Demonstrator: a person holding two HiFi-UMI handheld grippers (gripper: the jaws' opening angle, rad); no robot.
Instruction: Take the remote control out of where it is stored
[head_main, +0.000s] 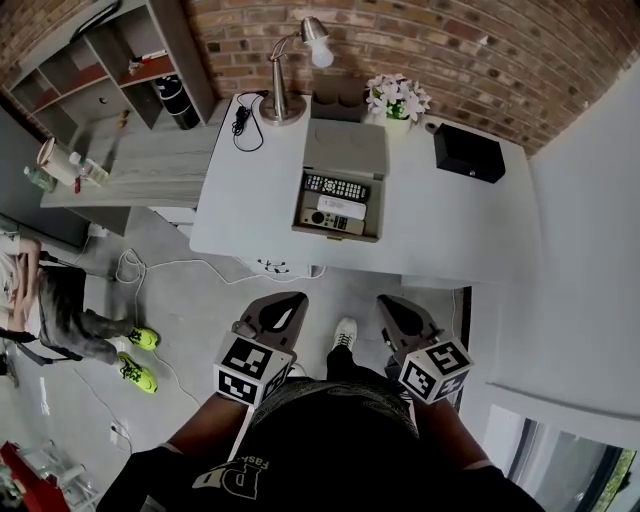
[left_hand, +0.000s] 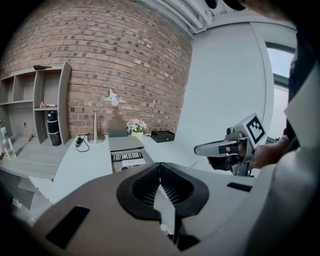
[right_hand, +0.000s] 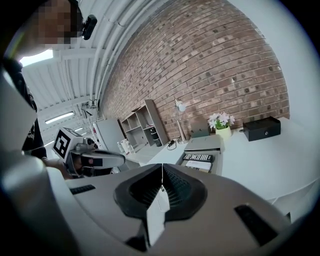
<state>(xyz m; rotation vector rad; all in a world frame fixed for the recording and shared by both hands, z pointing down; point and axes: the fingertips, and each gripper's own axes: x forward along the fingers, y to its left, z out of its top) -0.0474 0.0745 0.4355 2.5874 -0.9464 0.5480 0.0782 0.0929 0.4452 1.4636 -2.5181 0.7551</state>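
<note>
While no reach is under way, left claw (head_main: 285, 310) and right claw (head_main: 395, 312) sit pressed together, empty, near the body — black remote control (head_main: 335, 187) lies exposed in open storage box (head_main: 378, 210), far on the bench (head_main: 250, 200).

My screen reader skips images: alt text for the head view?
An open grey box on a white table holds a black remote control and a white remote. The left gripper and right gripper, shut and empty, hang short of it.

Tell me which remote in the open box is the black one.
The black remote, covered in rows of buttons, lying nearest the lid; the white remote lies just in front of it.
</note>
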